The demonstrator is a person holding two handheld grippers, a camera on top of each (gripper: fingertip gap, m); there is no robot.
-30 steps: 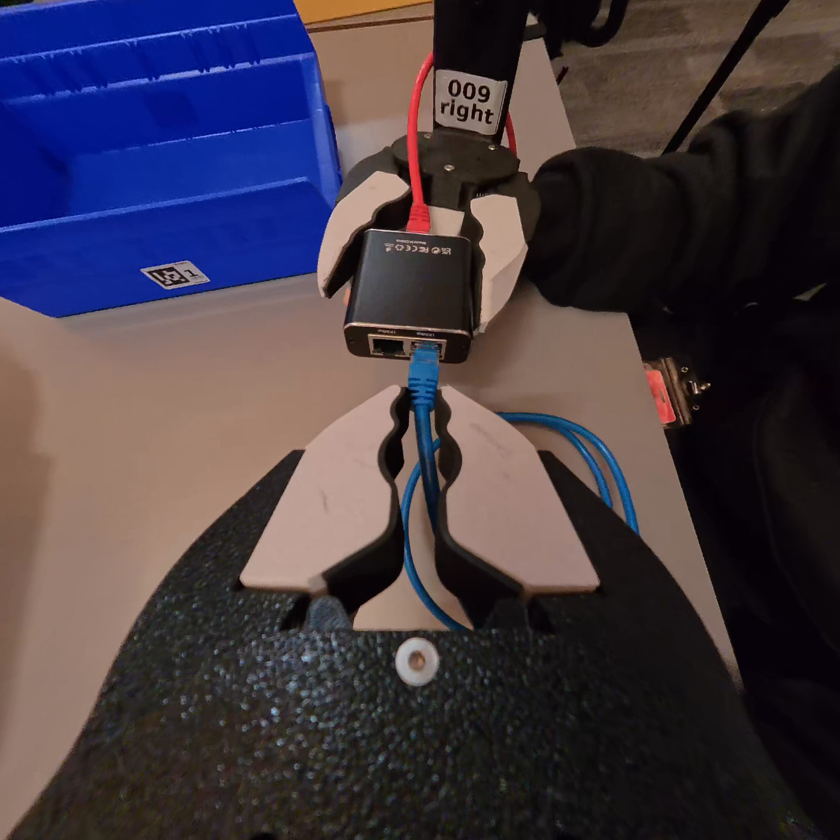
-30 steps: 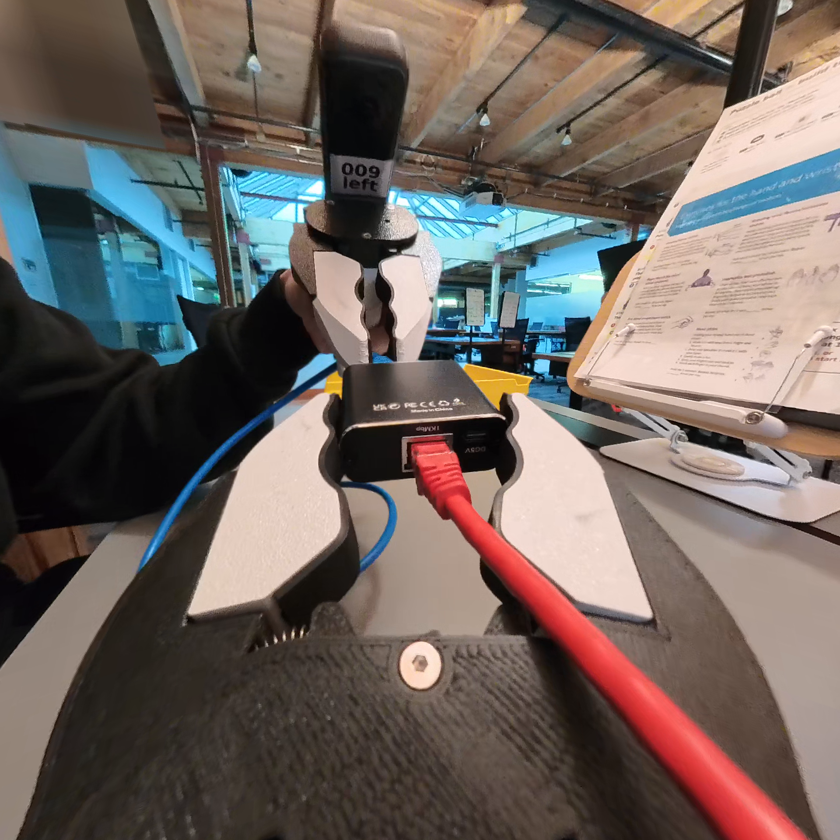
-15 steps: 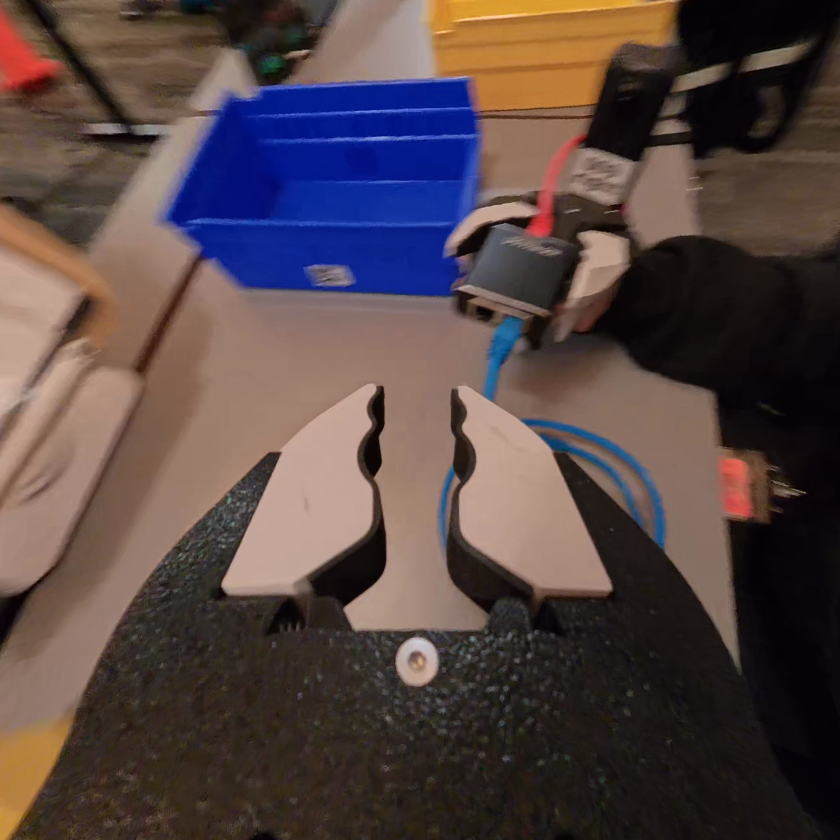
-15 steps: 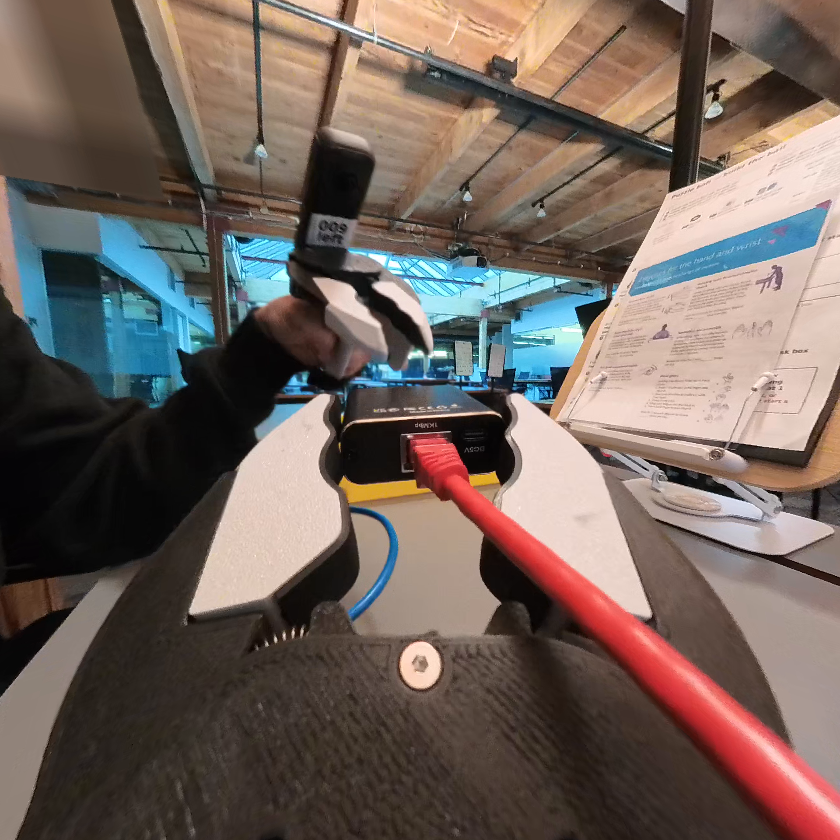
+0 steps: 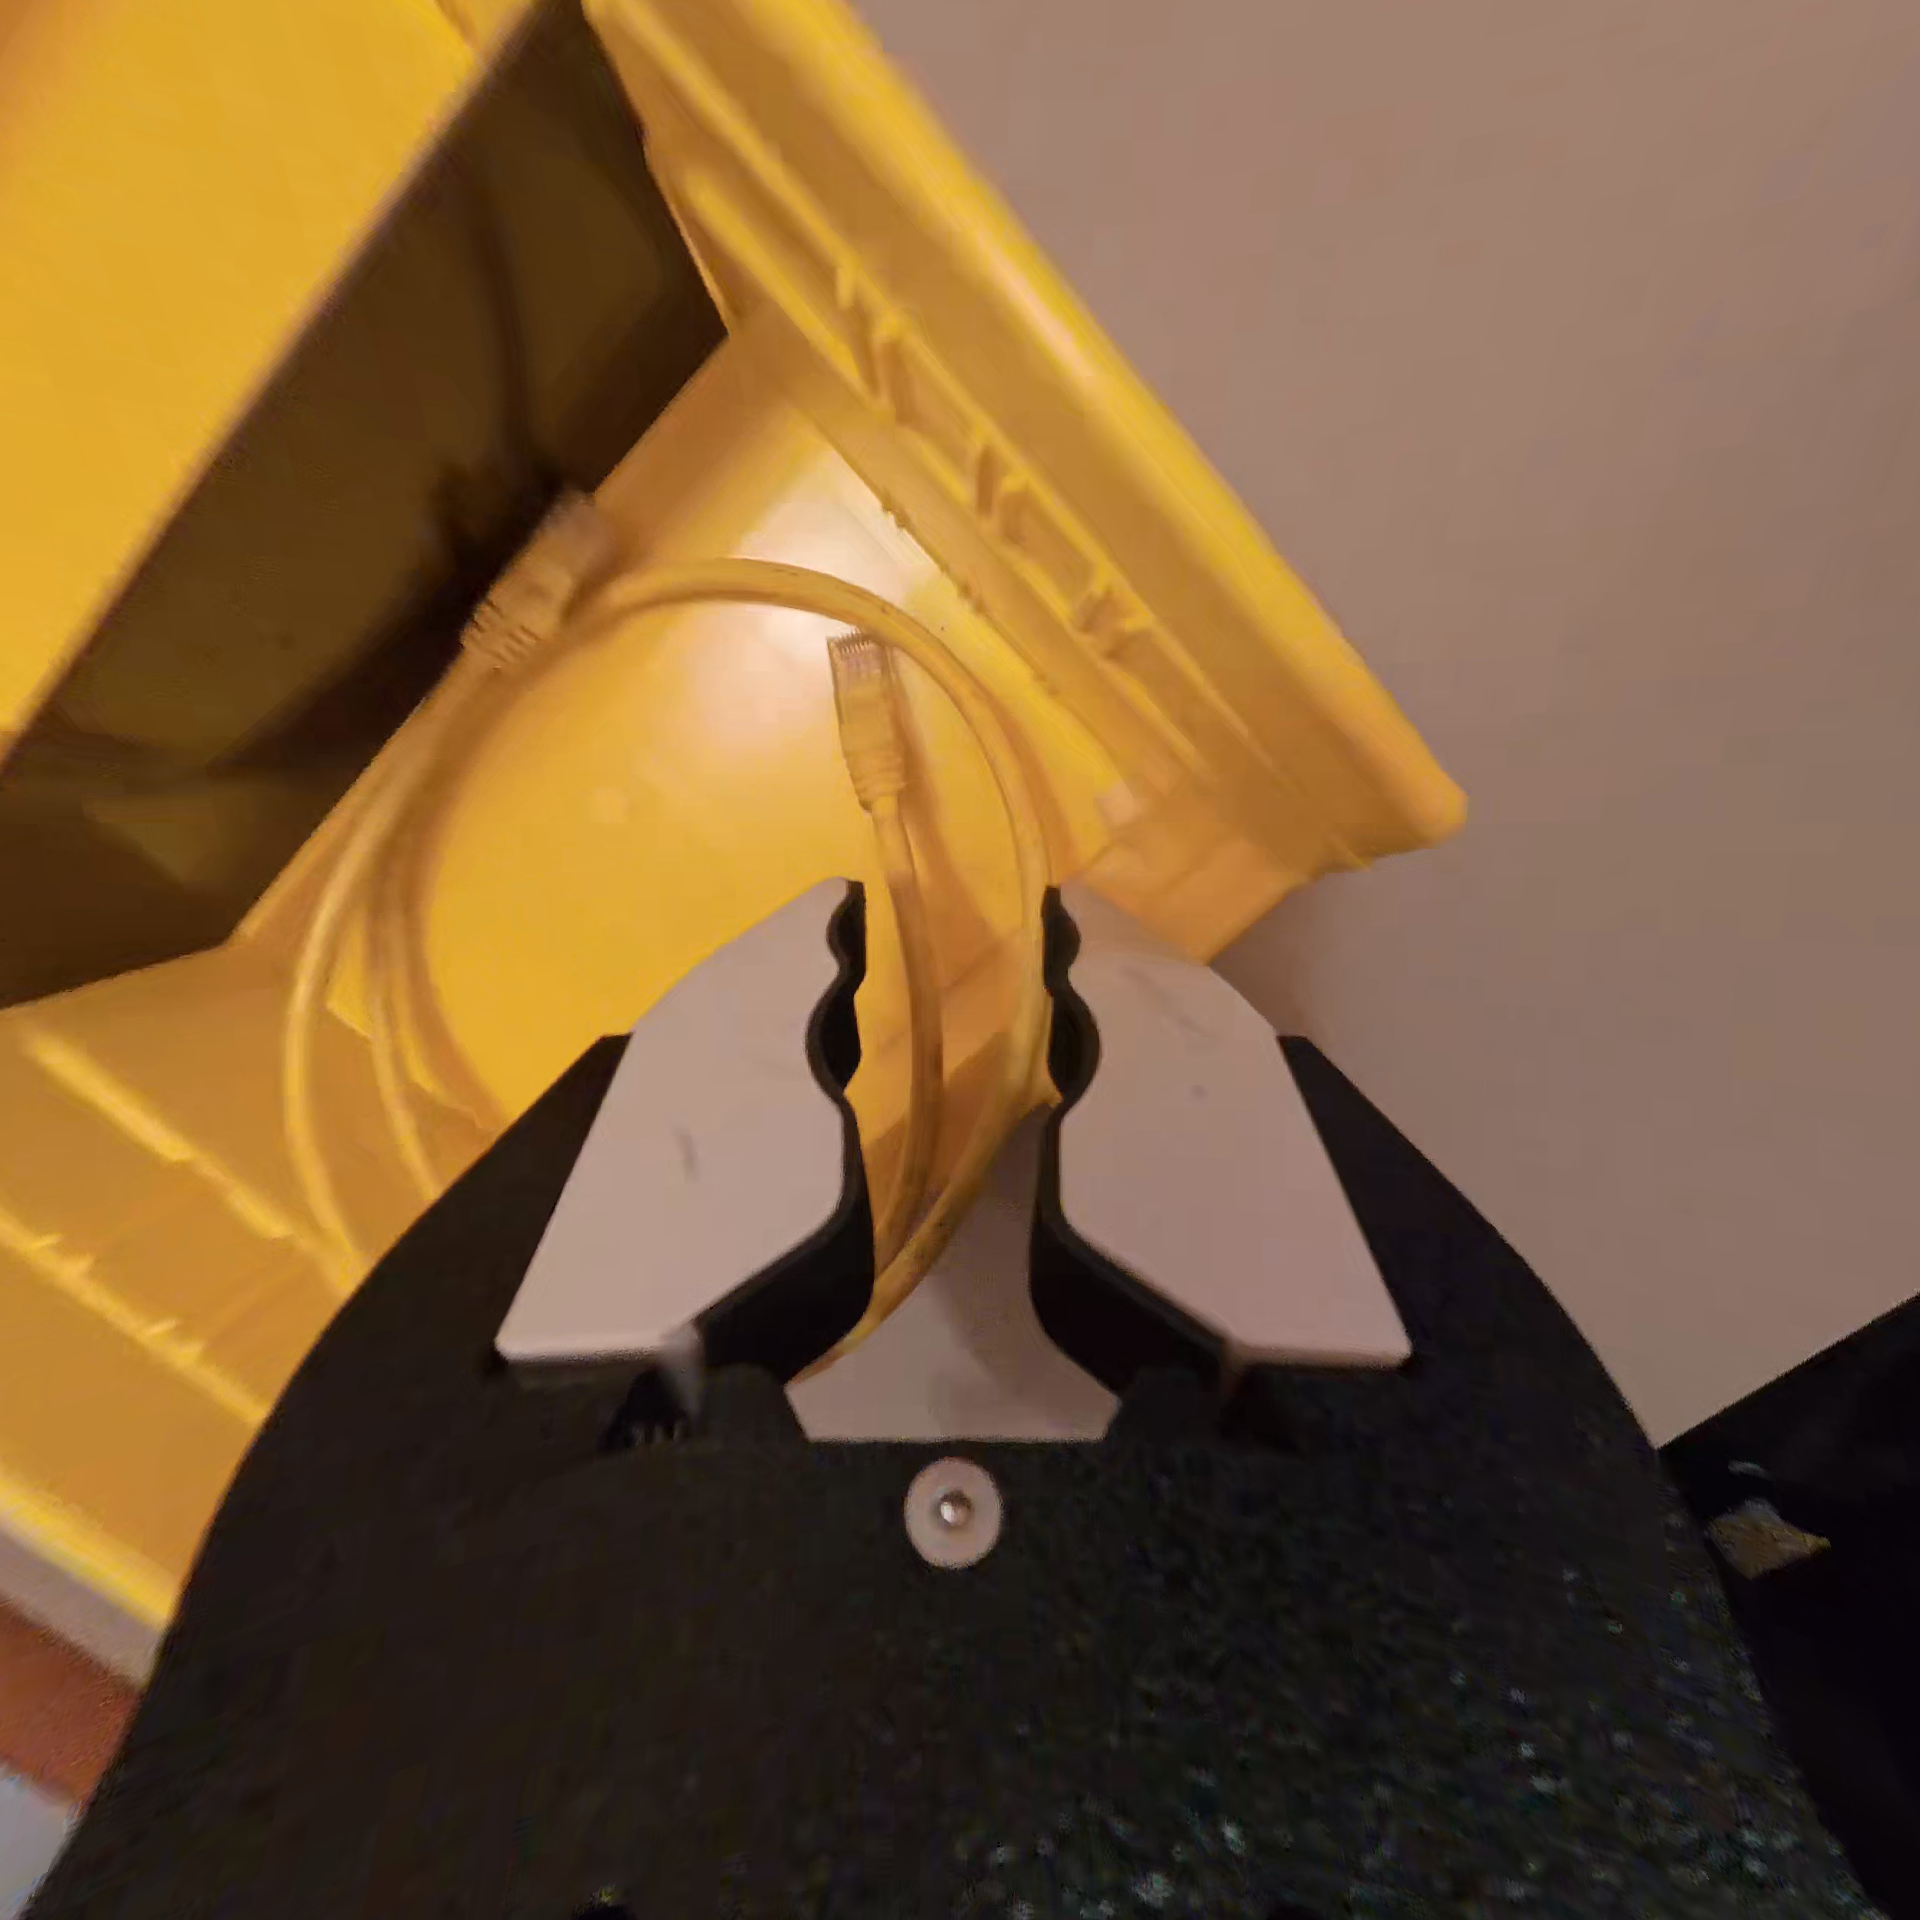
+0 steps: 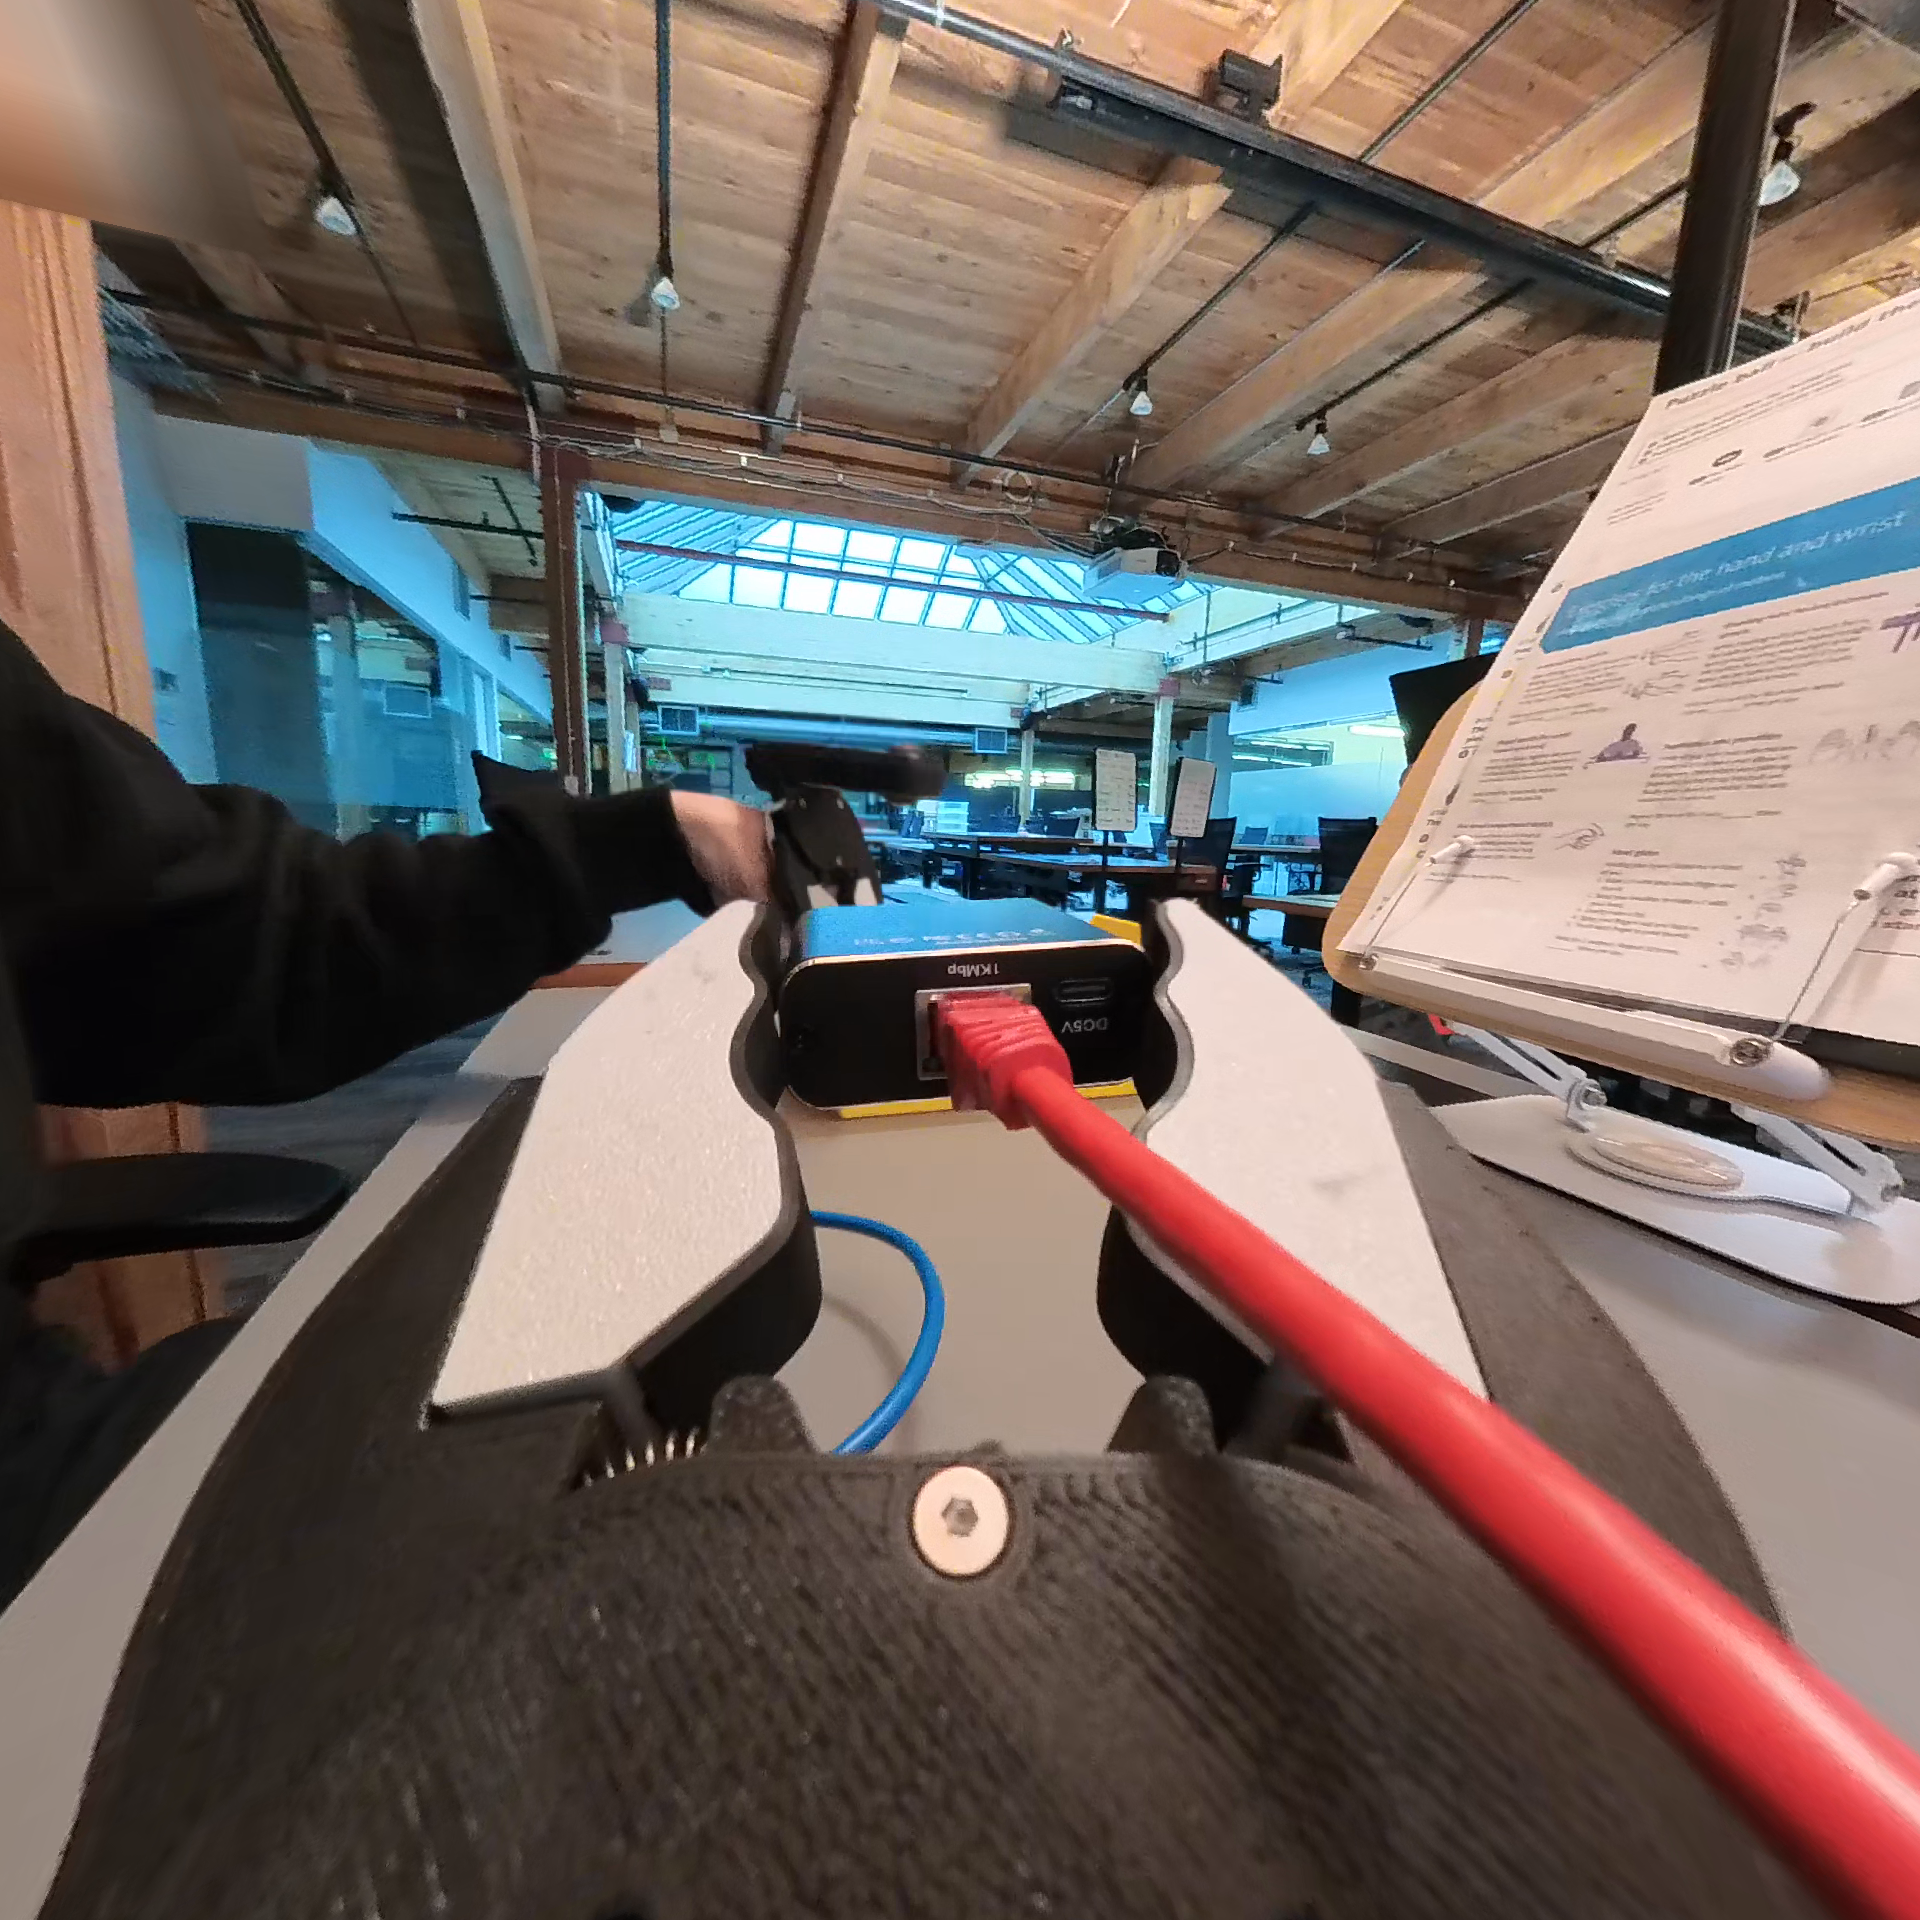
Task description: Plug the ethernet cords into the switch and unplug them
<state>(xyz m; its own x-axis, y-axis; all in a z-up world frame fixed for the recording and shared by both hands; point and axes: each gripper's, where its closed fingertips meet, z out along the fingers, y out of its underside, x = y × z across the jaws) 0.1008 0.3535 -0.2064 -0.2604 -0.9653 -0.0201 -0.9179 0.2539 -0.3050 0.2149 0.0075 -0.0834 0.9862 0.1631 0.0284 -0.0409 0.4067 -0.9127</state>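
My right gripper (image 6: 956,925) is shut on a small black switch (image 6: 961,1023) and holds it above the table. A red ethernet cord (image 6: 1195,1205) is plugged into the switch's near port and runs back past my right finger. A loop of blue cord (image 6: 914,1320) lies on the table below; its plug is hidden behind the switch. My left gripper (image 5: 948,904) is open over a yellow bin (image 5: 1039,416). Two strands of a coiled yellow ethernet cord (image 5: 925,1039) pass between its fingers, with the cord's plug (image 5: 862,717) just ahead. It also shows in the right wrist view (image 6: 821,831), far off.
A document stand (image 6: 1662,790) with a printed page stands at the right on the grey table (image 6: 1714,1455). A person's black sleeve (image 6: 312,935) reaches across from the left. The yellow bin's divider wall (image 5: 208,260) rises beyond the coiled cord.
My left gripper let go of the blue cord, left it in the switch, opened, and swung away to the yellow bin. My right gripper kept hold of the switch.
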